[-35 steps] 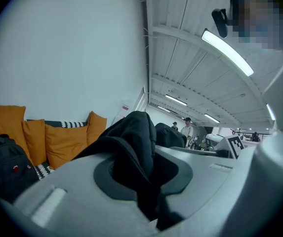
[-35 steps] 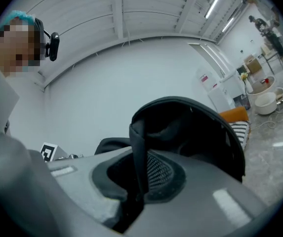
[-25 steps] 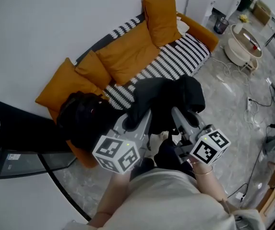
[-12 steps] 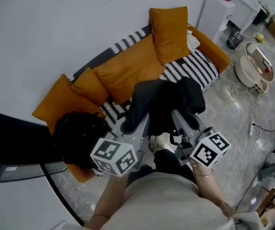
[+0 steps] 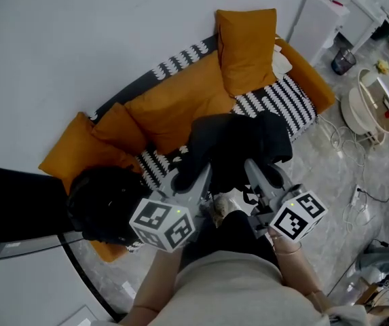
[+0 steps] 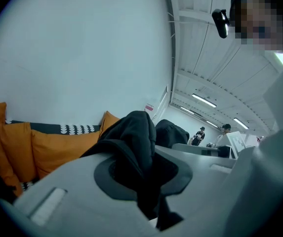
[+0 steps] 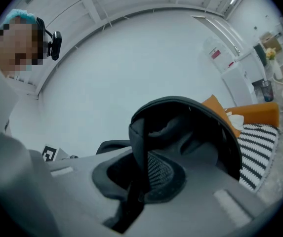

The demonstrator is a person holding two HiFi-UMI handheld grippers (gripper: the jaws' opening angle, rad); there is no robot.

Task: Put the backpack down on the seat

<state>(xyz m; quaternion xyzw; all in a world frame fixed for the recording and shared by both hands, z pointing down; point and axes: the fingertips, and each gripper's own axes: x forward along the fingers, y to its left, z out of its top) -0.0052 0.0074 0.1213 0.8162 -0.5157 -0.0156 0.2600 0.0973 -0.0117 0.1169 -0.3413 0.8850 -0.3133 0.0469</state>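
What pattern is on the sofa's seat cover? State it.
Black-and-white stripes on the seat cover, clearest in the head view.

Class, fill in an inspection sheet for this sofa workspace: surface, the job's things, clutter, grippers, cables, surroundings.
Surface: striped seat, its right part bare.
Job's things: black backpack hangs from both grippers over the seat's front edge, not yet set down.
Clutter: orange cushions along the back; black bundle at the seat's left end.
Grippers: left gripper and right gripper are each shut on backpack fabric.
Cables: white cables lie loose to the right of the seat.
Surroundings: black box at left; white cabinet and round white table at right.
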